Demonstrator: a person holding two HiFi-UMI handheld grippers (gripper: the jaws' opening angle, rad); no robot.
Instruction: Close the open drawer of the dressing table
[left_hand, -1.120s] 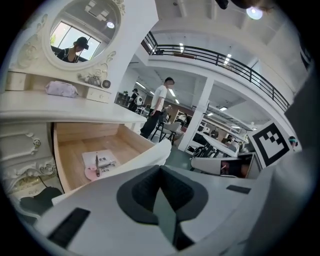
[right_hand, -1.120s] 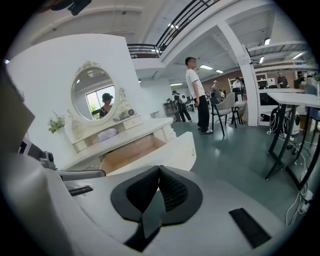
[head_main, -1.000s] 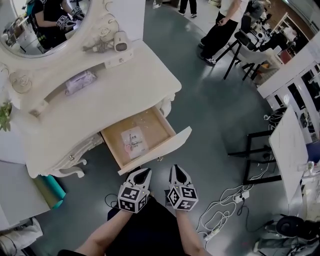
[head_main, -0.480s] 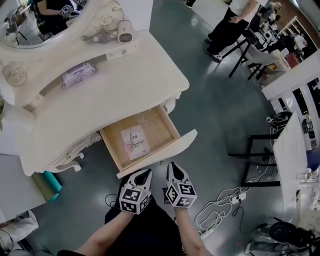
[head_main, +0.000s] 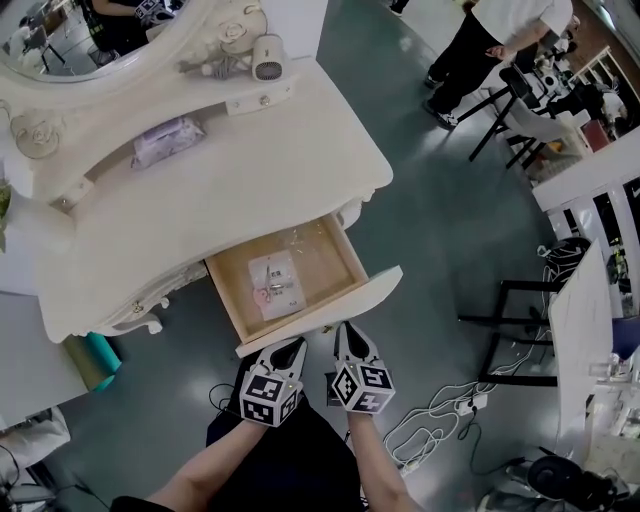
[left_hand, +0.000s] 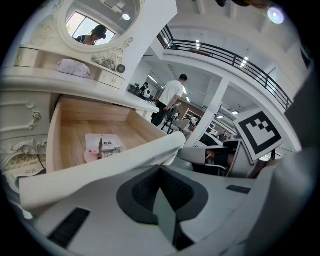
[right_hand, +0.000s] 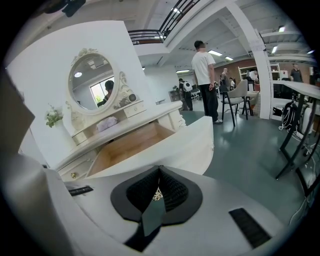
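Drawer: the open drawer (head_main: 322, 258) stands pulled out from the near right of the dressing table (head_main: 230, 180), its white front panel (head_main: 335, 303) nearest you.
Contents: one flat packet (head_main: 273, 283) lies on the wooden floor of the drawer. It looks light and should add almost no load.
Left gripper (head_main: 296, 343): jaws pressed together with nothing between them, the tip just near of the front panel.
Right gripper (head_main: 343, 329): jaws also together. A small brass pull (right_hand: 157, 195) shows right at the tip, and you cannot tell whether it touches.
Handling: expect a stiff, rigid wooden box that slides, not heavy, probably running on plain wood, so it may bind if pushed off-centre.
Where to push: no grasp is needed. Set both closed tips flat on the front panel, one to each side of the pull.
Caution: the painted face looks smooth, so a tip may skid. Push straight toward the far side.
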